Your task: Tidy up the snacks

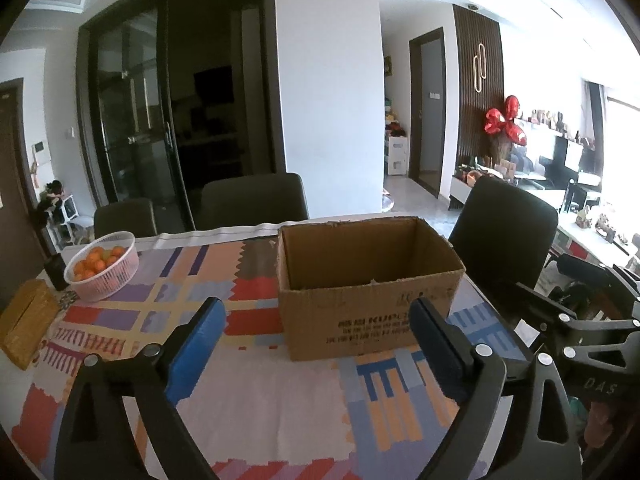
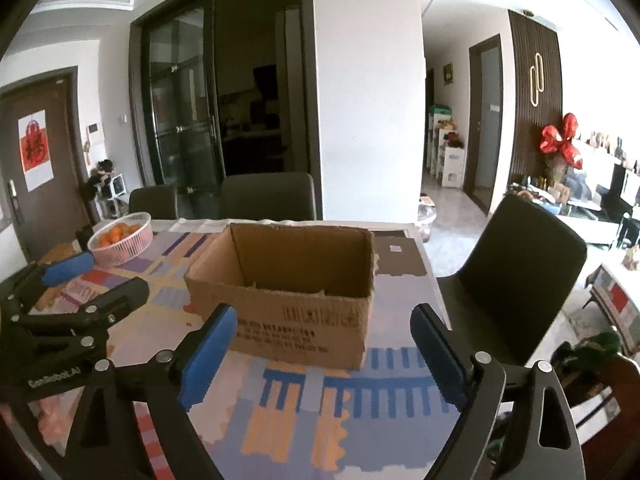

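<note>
Blue-padded fingers of the left gripper are seen closest to the lens, spread wide with nothing between them; the right gripper is likewise held wide apart and empty, its blue pads framing the near side of the box. Both tools are poised above a table covered by a patchwork-patterned cloth in red, blue, orange and lilac blocks. An open cardboard box is set upright on the cloth, towards the right end of the table, its flaps absent or folded away and its near face printed with dark lettering; its floor is hidden by the near wall, so its contents cannot be told. Dark chairs are drawn up at the far side and the right end of the table. Towards the far left corner of the table, well apart from the box, a pink lattice basket is filled with small oranges. Just beside the basket, a small dark object is stood on the table, and nearer the left edge a yellowish tissue box is laid. In the right wrist view the left gripper is visible at the left edge, apart from the box.
</note>
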`<state>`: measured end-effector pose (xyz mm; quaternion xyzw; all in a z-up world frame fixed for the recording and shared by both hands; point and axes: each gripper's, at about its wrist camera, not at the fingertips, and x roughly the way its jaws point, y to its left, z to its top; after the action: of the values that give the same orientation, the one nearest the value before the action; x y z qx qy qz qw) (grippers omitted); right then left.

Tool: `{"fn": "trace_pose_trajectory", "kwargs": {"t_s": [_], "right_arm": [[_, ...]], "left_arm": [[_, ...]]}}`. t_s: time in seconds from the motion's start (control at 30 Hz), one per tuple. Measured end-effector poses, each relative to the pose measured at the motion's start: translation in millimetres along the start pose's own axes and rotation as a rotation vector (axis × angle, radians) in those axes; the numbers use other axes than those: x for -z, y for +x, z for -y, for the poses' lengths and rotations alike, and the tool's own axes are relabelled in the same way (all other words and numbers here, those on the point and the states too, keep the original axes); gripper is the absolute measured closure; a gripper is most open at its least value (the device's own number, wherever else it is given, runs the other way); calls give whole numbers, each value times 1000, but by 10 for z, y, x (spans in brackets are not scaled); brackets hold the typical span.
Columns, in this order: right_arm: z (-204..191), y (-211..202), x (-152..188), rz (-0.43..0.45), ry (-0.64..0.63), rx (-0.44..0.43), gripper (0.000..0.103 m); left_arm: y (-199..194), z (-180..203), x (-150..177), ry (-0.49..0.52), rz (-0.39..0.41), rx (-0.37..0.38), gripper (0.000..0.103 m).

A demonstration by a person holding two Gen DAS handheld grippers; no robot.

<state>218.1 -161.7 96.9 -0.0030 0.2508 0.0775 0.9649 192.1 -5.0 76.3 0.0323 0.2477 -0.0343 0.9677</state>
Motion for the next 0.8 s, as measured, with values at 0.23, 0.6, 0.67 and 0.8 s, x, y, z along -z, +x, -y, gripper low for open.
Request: {"fn": "trace_pose_trajectory", "kwargs": {"t_s": [0.23,0.6,0.67,0.8], "right_arm": [[-39,-292,187,1,-3,6,12],[9,-604,352,7,42,1,12],[11,-682,386,16,51,11,12],[-15,-766,427,19,51,9,12]], "left_arm": [[-303,40,146,15,17,6,3],[-631,133,299,41,43,-11,0],[-673,142,319,44,47,-5,0],[-736,145,367,41,43,3,0]]}}
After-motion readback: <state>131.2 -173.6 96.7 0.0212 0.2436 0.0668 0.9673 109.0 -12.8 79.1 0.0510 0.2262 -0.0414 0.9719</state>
